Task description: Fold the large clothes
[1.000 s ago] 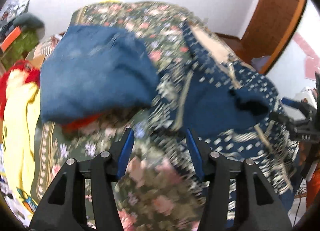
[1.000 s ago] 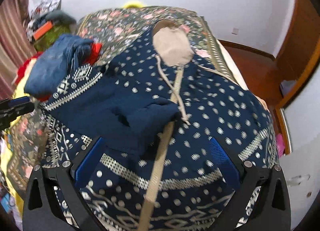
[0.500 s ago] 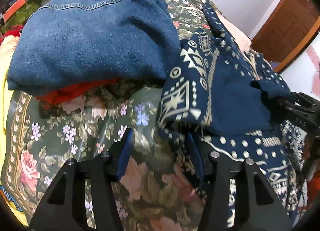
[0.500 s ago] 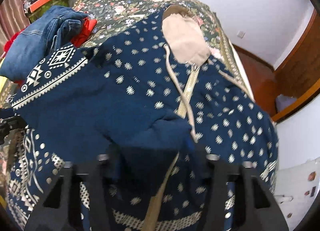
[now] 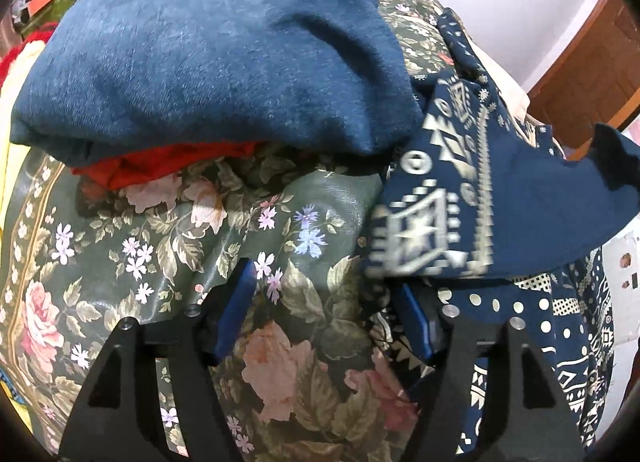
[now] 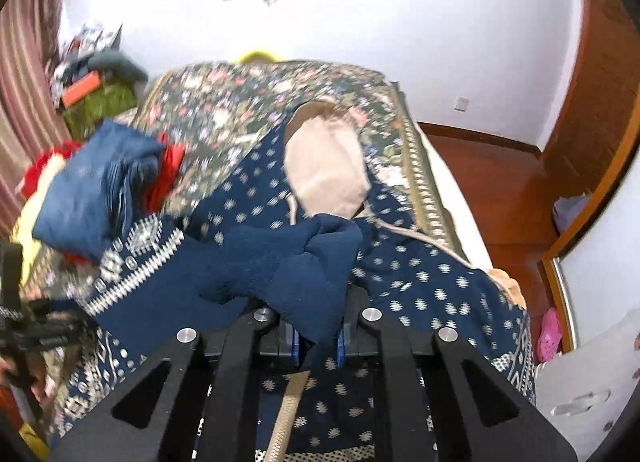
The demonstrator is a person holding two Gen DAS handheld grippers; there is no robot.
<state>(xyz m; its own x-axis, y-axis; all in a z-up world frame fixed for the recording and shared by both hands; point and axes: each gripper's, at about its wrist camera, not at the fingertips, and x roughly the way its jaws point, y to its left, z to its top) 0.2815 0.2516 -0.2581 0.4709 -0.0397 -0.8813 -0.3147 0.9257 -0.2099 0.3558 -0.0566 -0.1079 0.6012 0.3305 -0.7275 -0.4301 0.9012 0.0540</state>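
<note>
The right tool is seen closed on a bunched fold of plain navy cuff, with the cloth pinched between its blue pads and lifted clear of the rest of the garment. The left tool is held with its jaws moderately apart over the bed; nothing is gripped, though its right finger is tucked under the garment's patterned edge. The garment, a large navy hooded jacket with cream dots, geometric borders, a beige-lined hood and a central zip, is spread across the right half of the floral bedspread, its hood pointing to the far edge of the bed. A sleeve is drawn up and across from the left side. Toward the bed's left edge, folded blue jeans are stacked on a red garment. The jacket is judged to be soft, thick and fairly heavy, draping and sagging when lifted; it should not slip easily. A hold is best taken at the ribbed cuff, the hem corners or the shoulder seams, where the doubled cloth gives firm purchase.
</note>
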